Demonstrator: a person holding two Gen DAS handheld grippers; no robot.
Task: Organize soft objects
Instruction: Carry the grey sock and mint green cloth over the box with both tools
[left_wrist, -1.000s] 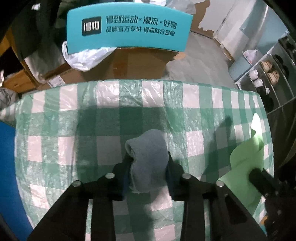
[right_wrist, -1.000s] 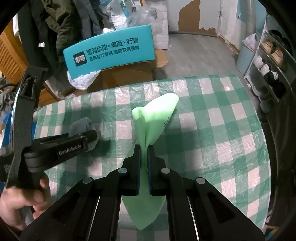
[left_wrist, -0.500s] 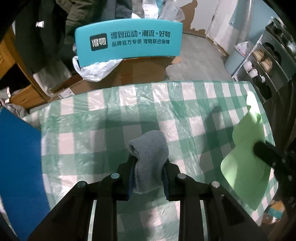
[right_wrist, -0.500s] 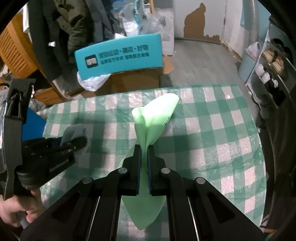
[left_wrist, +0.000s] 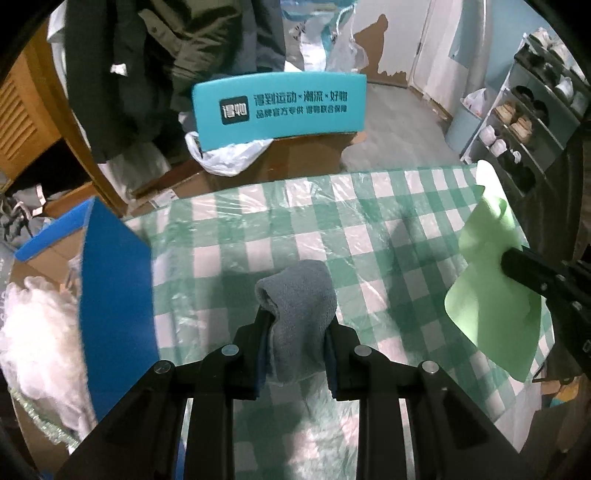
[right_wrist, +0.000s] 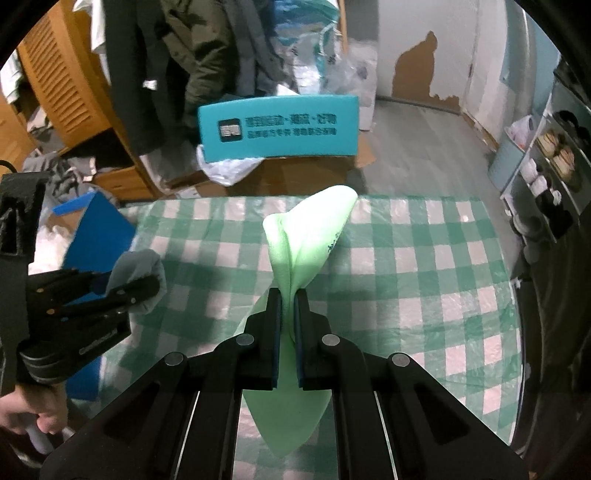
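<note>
My left gripper (left_wrist: 295, 328) is shut on a folded grey towel (left_wrist: 301, 299) and holds it above the green-checked tablecloth (left_wrist: 369, 229). It also shows at the left of the right wrist view (right_wrist: 140, 291), with the grey towel (right_wrist: 135, 267) in it. My right gripper (right_wrist: 289, 306) is shut on a light green cloth (right_wrist: 310, 236) that stands up and hangs below the fingers. The green cloth (left_wrist: 487, 266) also shows at the right edge of the left wrist view, held above the table.
A blue box (left_wrist: 114, 295) with white soft stuff (left_wrist: 33, 339) inside stands off the table's left edge. A teal sign (left_wrist: 280, 107) on a cardboard box lies beyond the far edge. Shoe shelves (left_wrist: 524, 122) stand at the right.
Both grippers have risen and drawn back with their cloths. The blue box has come into view at the left. Both grips are unchanged.
</note>
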